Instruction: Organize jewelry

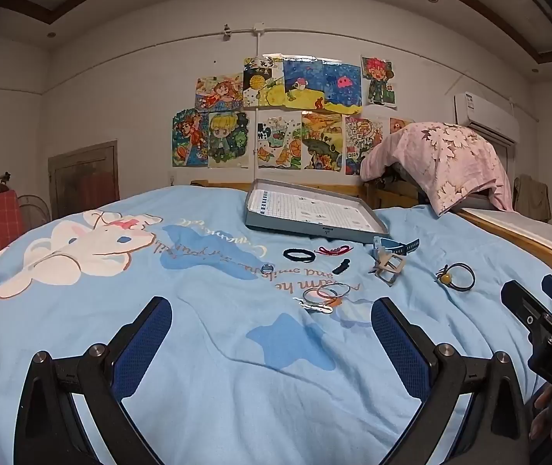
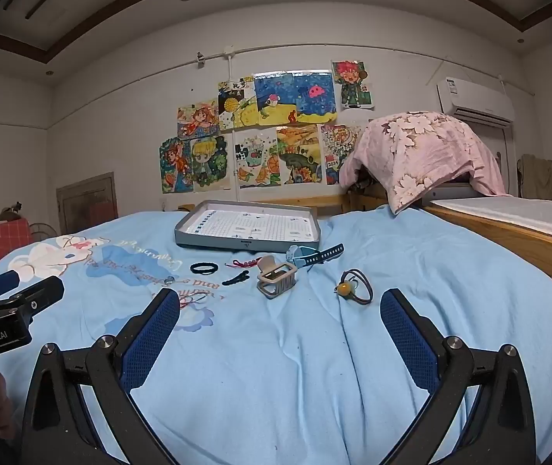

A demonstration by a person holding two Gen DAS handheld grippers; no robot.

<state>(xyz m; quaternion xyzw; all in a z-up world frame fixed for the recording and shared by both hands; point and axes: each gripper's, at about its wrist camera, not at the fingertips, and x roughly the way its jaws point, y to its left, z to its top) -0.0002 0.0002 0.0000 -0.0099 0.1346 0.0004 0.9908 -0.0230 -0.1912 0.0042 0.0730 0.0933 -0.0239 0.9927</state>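
Note:
Jewelry lies scattered on a light blue bedspread (image 1: 237, 368). A grey tray (image 1: 316, 228) (image 2: 247, 242) sits at the far side. In front of it lie a black hair tie (image 1: 299, 255) (image 2: 204, 268), a red cord (image 1: 334, 250), a black clip (image 1: 342, 266) (image 2: 236, 278), a beige claw clip (image 1: 388, 269) (image 2: 277, 281), a blue watch (image 1: 396, 246) (image 2: 314, 254), a hair tie with a yellow bead (image 1: 455, 276) (image 2: 353, 286), a small ring (image 1: 267, 269) and thin bangles (image 1: 326, 292). My left gripper (image 1: 272, 310) is open and empty before the bangles. My right gripper (image 2: 280, 306) is open and empty near the claw clip.
A pink flowered cloth (image 1: 442, 162) is draped over something at the back right beside a wooden bed rail (image 2: 508, 236). Drawings hang on the far wall (image 1: 276, 116). The right gripper shows at the edge of the left wrist view (image 1: 543, 310).

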